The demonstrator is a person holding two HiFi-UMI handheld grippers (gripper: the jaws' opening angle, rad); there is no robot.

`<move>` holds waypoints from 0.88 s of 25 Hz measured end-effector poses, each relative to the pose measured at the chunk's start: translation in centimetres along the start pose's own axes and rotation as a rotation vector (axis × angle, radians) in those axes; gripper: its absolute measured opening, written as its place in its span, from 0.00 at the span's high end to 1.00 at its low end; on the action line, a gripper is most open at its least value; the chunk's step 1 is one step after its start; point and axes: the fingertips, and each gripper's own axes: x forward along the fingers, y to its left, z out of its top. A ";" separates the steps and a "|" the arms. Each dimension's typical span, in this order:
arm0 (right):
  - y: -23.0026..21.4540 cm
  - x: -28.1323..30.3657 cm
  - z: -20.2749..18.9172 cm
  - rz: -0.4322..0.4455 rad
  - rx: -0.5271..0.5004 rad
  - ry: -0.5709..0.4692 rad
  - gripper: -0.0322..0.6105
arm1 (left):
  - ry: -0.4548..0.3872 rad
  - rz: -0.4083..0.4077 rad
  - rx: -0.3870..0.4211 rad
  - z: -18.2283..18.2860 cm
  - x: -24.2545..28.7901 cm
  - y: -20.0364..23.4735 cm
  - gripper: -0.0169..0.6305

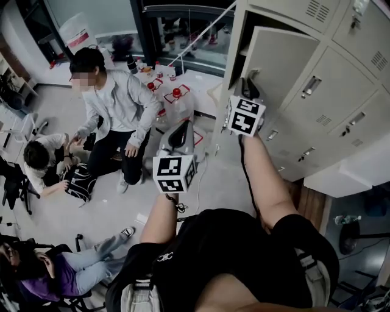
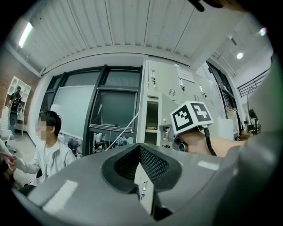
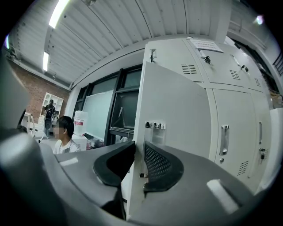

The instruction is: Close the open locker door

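Edge of locker door [image 3: 177,114] between right gripper [image 3: 139,160] jaws, clenched on it.

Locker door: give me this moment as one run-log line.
locker door: open | right gripper: clamped on its free edge | left gripper: open, empty

The right gripper [image 3: 138,152] has the thin front edge of the open locker door [image 3: 177,110] between its two jaws. Both dark pads [image 3: 161,165] press on that edge, one on each side. The door is pale grey and stands upright. A small shiny latch [image 3: 154,126] sits on the door just above the jaws. To the right are shut lockers [image 3: 239,114], one with a silver handle [image 3: 224,139]. Far off to the left, a person [image 3: 66,137] in a white top is near big dark windows [image 3: 121,110]. Long lights [image 3: 56,13] glow on the ceiling.
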 end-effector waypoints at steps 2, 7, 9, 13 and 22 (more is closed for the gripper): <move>0.3 0.8 0.0 -0.011 -0.007 0.005 0.82 | -0.001 0.002 -0.001 0.0 -0.1 0.4 0.97; 0.6 2.9 0.2 -0.027 0.006 0.026 0.83 | -0.002 0.010 -0.004 0.1 0.0 1.7 0.97; 0.7 3.8 0.2 -0.037 0.005 0.033 0.83 | -0.001 0.013 -0.006 0.1 0.0 2.2 0.97; 0.9 5.4 0.3 -0.065 -0.009 0.041 0.83 | 0.004 0.016 -0.007 0.0 0.0 3.3 0.97; 0.7 9.1 -0.1 -0.117 -0.016 0.070 0.84 | 0.014 0.020 -0.003 0.0 0.4 5.4 0.97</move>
